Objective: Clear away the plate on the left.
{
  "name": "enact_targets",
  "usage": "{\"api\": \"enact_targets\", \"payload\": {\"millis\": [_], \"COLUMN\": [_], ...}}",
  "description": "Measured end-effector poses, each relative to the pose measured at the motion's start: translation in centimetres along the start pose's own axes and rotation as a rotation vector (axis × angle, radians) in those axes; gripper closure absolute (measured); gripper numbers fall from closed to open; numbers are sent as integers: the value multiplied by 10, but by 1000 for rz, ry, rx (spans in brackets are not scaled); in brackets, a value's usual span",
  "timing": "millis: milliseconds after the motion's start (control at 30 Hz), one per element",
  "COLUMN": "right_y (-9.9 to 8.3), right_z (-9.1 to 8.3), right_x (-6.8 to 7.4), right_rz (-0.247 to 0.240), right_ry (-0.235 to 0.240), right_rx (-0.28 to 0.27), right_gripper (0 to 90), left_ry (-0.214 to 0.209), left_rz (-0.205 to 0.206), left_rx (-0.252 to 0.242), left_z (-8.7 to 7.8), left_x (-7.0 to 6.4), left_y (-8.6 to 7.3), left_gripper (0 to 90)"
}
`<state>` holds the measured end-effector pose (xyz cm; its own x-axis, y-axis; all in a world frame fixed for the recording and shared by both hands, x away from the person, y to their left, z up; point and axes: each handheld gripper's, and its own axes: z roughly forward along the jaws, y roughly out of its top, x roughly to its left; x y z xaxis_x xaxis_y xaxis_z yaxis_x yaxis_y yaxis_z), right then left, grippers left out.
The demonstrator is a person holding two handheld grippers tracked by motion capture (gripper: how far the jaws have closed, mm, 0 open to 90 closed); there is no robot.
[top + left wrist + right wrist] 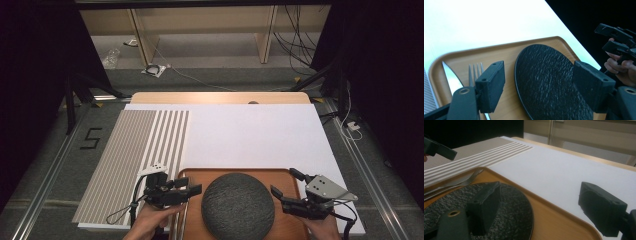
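A: Describe the plate.

B: One round, matte black plate [549, 82] with a rough, pebbled face. It lies flat on one wooden tray [506, 53] at the near edge of the surface.

A: Other items?

B: One fork [475, 71] and one knife [451, 81], left of the plate.

A: Jaws?

B: My left hand-held gripper [192, 189] and right hand-held gripper [285, 184] both stand wide, holding nothing.

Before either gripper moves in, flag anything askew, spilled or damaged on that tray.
Nothing stands out. The black plate lies flat on the wooden tray, with the fork and knife side by side at its left; no spill or damage shows.
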<state>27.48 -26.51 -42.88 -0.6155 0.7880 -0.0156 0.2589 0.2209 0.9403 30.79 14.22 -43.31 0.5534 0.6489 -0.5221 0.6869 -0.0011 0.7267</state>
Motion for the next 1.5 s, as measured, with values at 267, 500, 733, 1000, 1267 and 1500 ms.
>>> {"api": "enact_targets", "payload": {"millis": [267,500,733,1000,1267,1500], "right_y": [0,0,0,0,0,0], "right_z": [0,0,-1,0,-1,-1], "right_x": [0,0,0,0,0,1], "right_rz": [0,-1,0,0,-2,-3], "right_ry": [0,0,-1,-1,-1,0], "right_rx": [-1,0,3,-4,-2,-4], "right_gripper": [194,194,194,194,194,194], "left_ry": [17,29,42,51,55,58], "left_rz": [63,118,171,225,275,318], "left_rx": [-31,-58,-80,-108,-149,-198], "left_z": [-5,-9,-12,-14,-18,-22], "left_x": [2,4,5,6,9,10], "left_y": [3,5,5,4,0,-3], "left_gripper": [256,248,240,233,222,182]}}
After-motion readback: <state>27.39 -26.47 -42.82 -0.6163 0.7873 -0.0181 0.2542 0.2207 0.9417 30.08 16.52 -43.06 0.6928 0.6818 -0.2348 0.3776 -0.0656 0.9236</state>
